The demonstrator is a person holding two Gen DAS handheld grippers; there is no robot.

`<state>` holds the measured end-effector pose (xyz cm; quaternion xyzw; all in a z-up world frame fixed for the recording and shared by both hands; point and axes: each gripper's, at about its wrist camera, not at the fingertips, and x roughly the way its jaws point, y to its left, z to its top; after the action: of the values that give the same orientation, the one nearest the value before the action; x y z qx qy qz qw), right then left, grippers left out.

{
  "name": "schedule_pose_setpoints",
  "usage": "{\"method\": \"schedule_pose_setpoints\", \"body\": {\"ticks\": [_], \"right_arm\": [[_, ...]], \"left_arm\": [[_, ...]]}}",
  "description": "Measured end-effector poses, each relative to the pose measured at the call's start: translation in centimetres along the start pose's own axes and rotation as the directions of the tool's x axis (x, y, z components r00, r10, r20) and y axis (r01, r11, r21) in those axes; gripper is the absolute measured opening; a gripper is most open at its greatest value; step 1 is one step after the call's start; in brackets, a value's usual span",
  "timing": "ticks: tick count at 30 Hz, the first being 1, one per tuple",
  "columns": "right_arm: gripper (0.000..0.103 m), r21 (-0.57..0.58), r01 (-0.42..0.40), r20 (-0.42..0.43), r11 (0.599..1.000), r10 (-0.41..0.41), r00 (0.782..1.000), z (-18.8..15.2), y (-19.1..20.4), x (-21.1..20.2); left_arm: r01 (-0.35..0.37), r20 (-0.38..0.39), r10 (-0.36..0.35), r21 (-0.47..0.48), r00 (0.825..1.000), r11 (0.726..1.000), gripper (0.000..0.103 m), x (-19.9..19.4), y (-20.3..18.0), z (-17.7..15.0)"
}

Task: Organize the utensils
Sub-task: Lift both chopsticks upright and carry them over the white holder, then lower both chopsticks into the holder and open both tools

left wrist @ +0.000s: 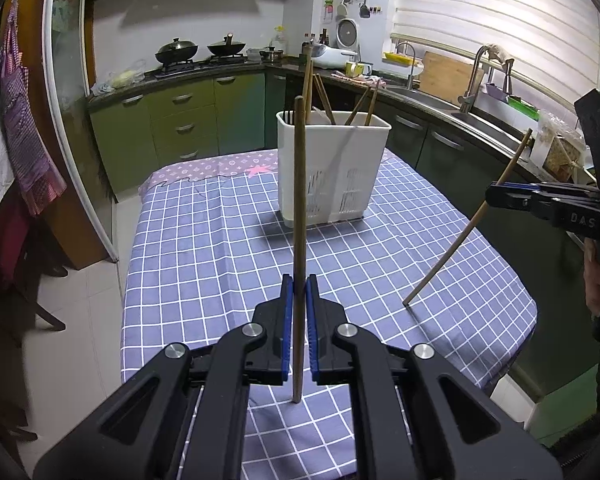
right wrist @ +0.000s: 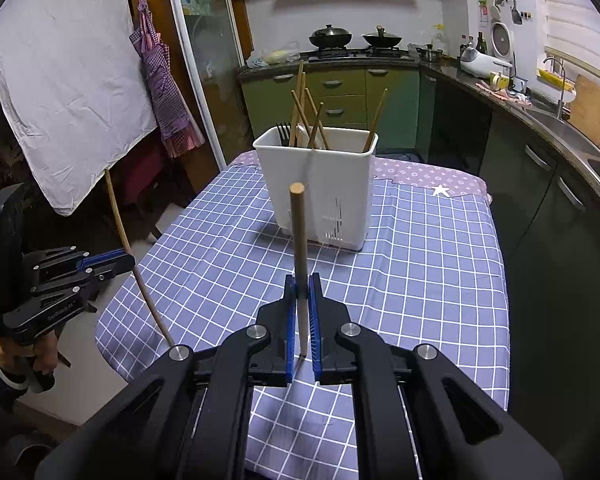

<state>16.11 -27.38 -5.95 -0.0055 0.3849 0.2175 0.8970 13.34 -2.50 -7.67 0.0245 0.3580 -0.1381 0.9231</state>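
Left gripper (left wrist: 299, 280): closed on a wooden chopstick (left wrist: 299, 200), which is held upright between the blue pads, its lower end seen above the checked tablecloth (left wrist: 204, 248)
Right gripper (right wrist: 302, 280): clamped on a second wooden chopstick (right wrist: 299, 232), gripped near its lower end, the round top end pointed toward the camera
Utensil holder (left wrist: 332, 168): a white plastic bin stood on the table toward its far end, well apart from both grippers
Holder contents: several chopsticks (right wrist: 306, 116) are leaned inside, with dark fork tines (right wrist: 284, 130) seen at one corner
Hands: a hand (right wrist: 40, 360) is wrapped around the left gripper's handle
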Motion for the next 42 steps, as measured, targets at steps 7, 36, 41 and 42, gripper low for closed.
{"method": "schedule_pose_setpoints", "body": {"ticks": [7,36,41,42], "right_arm": [[0.007,-0.003,-0.002,-0.004,1.0,0.002,1.0,0.1,0.0,0.1],[0.007,-0.026,-0.013,0.218,1.0,0.018,0.976,11.4,-1.5,-7.4],[0.007,-0.011,-0.012,0.278,1.0,0.014,0.96,15.2,-2.6,-8.6],[0.007,-0.008,-0.01,0.29,1.0,0.012,0.957,16.0,-2.9,-8.7]], "left_arm": [[0.008,0.023,-0.009,0.011,1.0,1.0,0.007,-0.4,-0.3,0.6],[0.01,0.268,-0.041,0.117,0.962,0.993,0.007,-4.6,-3.1,16.2],[0.01,0.325,-0.038,0.089,0.945,0.996,0.007,-1.4,-2.8,20.6],[0.008,0.324,-0.035,0.085,0.945,0.996,0.007,-0.3,-2.7,21.0]]}}
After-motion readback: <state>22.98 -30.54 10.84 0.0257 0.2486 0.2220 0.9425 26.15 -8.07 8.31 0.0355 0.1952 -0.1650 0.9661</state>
